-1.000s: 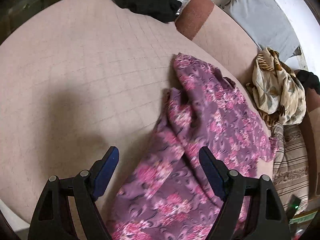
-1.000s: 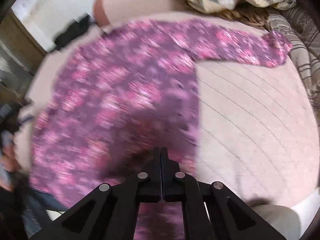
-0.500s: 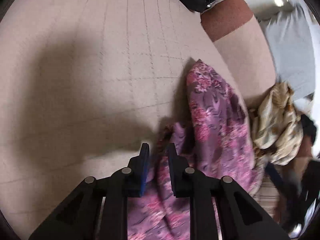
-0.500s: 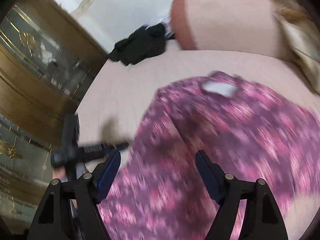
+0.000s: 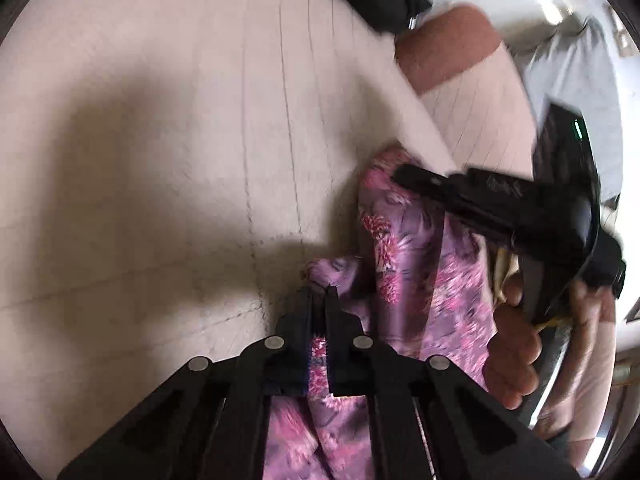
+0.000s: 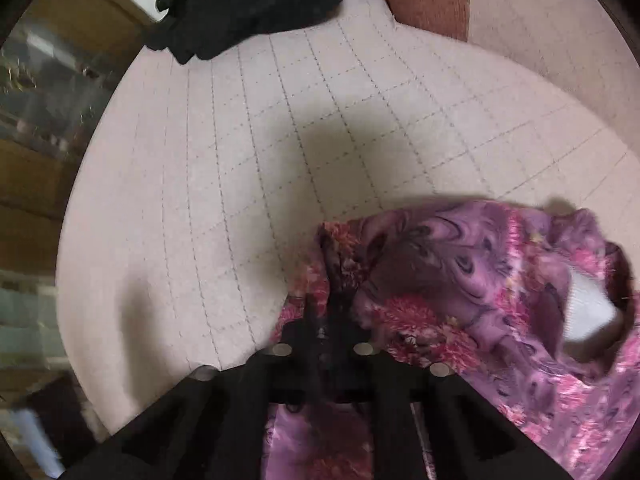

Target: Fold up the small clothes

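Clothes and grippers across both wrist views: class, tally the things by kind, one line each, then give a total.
Purple flowered garment: 1
Black garment: 1
Grey garment: 1
Grippers: 2, left gripper and right gripper
Total: 5

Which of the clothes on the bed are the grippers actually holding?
The purple floral garment; both the left gripper and right gripper are shut on it. The black garment lies untouched at the far edge.

A home: quilted sofa (image 6: 280,140), glass-fronted wooden cabinet (image 6: 48,120)
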Action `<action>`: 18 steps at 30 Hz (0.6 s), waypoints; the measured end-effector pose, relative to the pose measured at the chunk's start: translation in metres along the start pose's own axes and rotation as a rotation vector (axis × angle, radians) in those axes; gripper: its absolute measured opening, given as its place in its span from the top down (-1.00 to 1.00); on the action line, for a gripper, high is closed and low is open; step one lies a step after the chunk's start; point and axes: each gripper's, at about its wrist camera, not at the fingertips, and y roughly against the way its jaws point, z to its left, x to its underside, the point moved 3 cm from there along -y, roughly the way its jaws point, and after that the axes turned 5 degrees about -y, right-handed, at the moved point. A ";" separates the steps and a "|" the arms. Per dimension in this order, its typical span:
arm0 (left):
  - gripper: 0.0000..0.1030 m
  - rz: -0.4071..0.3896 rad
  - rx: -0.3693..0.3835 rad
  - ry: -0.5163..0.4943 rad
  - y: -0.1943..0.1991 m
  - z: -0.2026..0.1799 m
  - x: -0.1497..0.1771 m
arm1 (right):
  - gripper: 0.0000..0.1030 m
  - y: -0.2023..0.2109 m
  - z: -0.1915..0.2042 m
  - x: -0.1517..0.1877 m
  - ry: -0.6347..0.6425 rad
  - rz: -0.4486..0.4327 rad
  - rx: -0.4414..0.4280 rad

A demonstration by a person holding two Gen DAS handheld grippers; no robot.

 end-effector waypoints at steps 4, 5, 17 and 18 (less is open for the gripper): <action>0.92 -0.120 0.027 0.017 0.049 0.002 -0.009 | 0.93 0.069 0.003 0.000 0.010 -0.177 -0.100; 0.92 -0.136 0.030 0.034 0.052 0.007 -0.012 | 0.93 0.087 0.001 -0.002 0.002 -0.225 -0.119; 0.17 -0.154 -0.139 0.076 0.032 0.029 -0.022 | -0.19 0.080 -0.040 0.030 -0.143 -0.209 -0.148; 0.10 -0.176 -0.156 0.058 0.039 0.025 -0.021 | -0.27 0.090 -0.044 0.046 -0.131 -0.224 -0.141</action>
